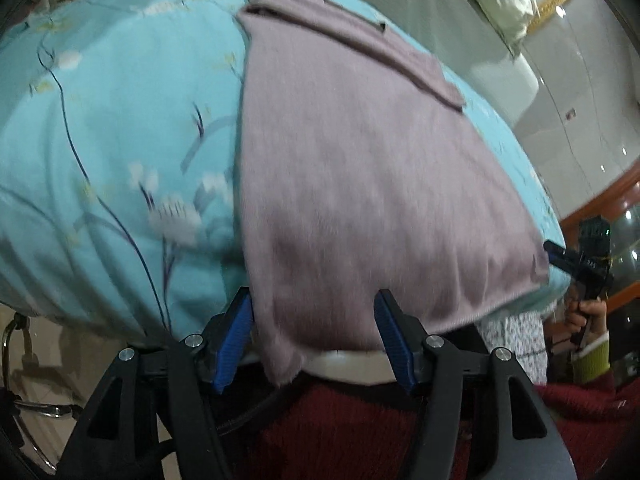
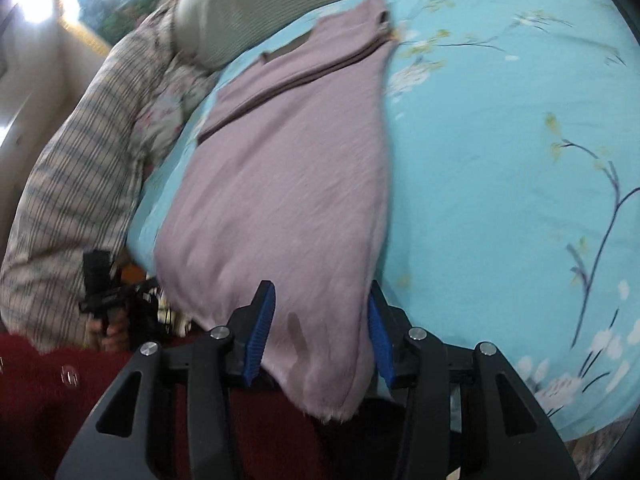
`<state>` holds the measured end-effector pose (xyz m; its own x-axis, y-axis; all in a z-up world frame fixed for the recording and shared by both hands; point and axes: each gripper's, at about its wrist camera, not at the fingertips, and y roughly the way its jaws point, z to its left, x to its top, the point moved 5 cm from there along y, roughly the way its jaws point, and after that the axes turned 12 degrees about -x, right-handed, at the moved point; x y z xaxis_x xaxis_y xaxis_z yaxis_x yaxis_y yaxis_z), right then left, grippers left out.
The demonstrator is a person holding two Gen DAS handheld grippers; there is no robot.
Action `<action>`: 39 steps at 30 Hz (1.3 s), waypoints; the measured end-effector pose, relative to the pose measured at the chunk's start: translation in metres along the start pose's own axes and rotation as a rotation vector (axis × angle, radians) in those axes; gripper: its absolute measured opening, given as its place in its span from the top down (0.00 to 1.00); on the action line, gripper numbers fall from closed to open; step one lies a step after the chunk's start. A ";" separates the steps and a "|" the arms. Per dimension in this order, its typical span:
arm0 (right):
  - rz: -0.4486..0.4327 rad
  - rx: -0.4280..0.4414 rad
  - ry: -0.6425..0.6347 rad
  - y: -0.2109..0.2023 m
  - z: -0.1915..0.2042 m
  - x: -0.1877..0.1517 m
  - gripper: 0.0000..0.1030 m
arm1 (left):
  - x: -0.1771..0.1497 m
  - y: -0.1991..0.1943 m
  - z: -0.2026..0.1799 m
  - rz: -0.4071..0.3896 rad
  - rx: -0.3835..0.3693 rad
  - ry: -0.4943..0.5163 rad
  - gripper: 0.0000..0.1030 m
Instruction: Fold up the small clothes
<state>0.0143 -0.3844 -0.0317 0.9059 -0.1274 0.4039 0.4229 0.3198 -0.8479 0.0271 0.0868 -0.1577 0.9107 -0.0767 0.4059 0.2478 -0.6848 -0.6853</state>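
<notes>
A mauve knit garment (image 1: 352,168) lies flat on a light-blue floral bed cover (image 1: 104,128), with its sleeves folded across the far end. Its near hem hangs over the bed edge. My left gripper (image 1: 314,300) is open, its blue pads on either side of the hem's left corner. The garment also shows in the right wrist view (image 2: 288,184). My right gripper (image 2: 320,292) is open, with the hem's right corner hanging between its pads. Each gripper shows in the other's view: the right one (image 1: 576,264) and the left one (image 2: 100,296).
The bed cover (image 2: 500,160) spreads wide to the right. A striped cloth (image 2: 80,184) and a grey pillow (image 2: 248,4) lie at the bed's far left. A dark red knit (image 1: 340,432) is below the grippers. A metal chair frame (image 1: 24,360) stands low left.
</notes>
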 end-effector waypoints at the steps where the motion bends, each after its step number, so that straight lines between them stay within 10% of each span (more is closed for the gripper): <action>1: -0.004 0.011 -0.012 -0.001 0.002 -0.002 0.55 | -0.003 0.002 0.000 0.011 -0.008 0.002 0.41; 7: 0.006 0.060 0.005 0.003 -0.002 -0.006 0.62 | -0.012 0.010 0.005 0.042 -0.057 0.038 0.46; 14: 0.022 0.084 0.005 0.003 -0.002 -0.006 0.66 | -0.021 0.014 0.014 0.103 -0.073 0.060 0.83; 20: 0.006 0.098 0.014 0.005 -0.001 -0.007 0.92 | -0.022 0.016 0.009 0.089 -0.068 0.073 0.95; 39: -0.337 0.294 0.113 -0.048 0.008 0.091 0.92 | 0.068 -0.108 -0.060 -0.373 -0.172 0.186 0.97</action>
<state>0.0763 -0.4036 0.0488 0.7226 -0.3664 0.5862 0.6850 0.4938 -0.5357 0.0420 0.1114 -0.0201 0.6910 0.0798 0.7184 0.4747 -0.7996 -0.3679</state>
